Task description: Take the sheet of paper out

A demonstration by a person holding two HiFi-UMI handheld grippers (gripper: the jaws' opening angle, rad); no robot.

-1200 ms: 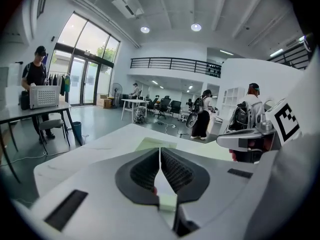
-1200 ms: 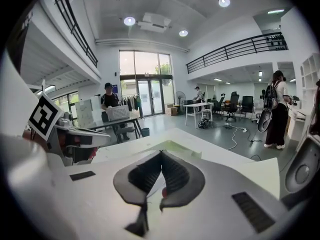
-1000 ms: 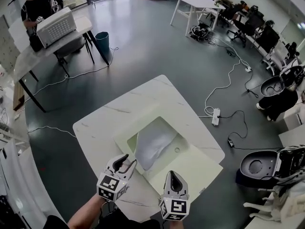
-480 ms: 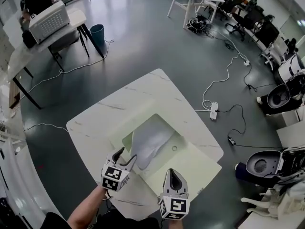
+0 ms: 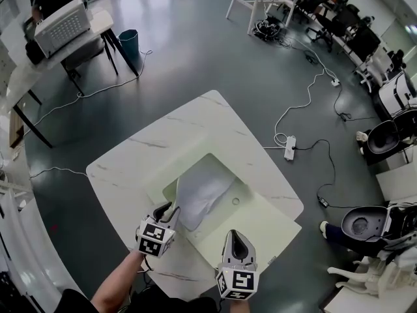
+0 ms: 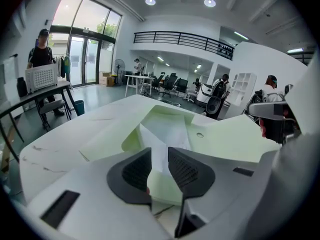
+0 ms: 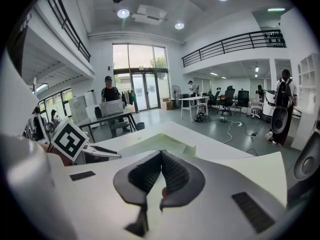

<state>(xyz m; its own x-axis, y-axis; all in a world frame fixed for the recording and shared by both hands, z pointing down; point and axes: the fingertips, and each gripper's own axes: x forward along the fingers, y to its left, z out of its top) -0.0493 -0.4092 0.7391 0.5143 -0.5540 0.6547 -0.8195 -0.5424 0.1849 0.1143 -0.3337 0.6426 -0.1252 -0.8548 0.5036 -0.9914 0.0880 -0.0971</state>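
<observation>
Bright, even indoor light throughout. Ceiling lights (image 7: 123, 13) flare at the top of both gripper views. Daylight blows out the glass doors (image 6: 84, 51) at upper left. The floor (image 5: 195, 64) has a soft sheen and shadows are faint. Heavy fisheye bends the balcony railing (image 6: 175, 36), with dark vignette at the corners. The near fingers (image 6: 132, 176) are slightly soft. The head view is crisp.

Left gripper (image 6: 159, 150): jaws have just been closing, and a narrow gap remains between the dark pads. The near end of the sheet of paper (image 6: 167, 131) shows in that gap, with neither pad pressing it. The sheet runs toward 12 o'clock inside the recess of the pale green tray (image 6: 230, 134), which sits on the white marbled desk (image 6: 75, 129).
</observation>
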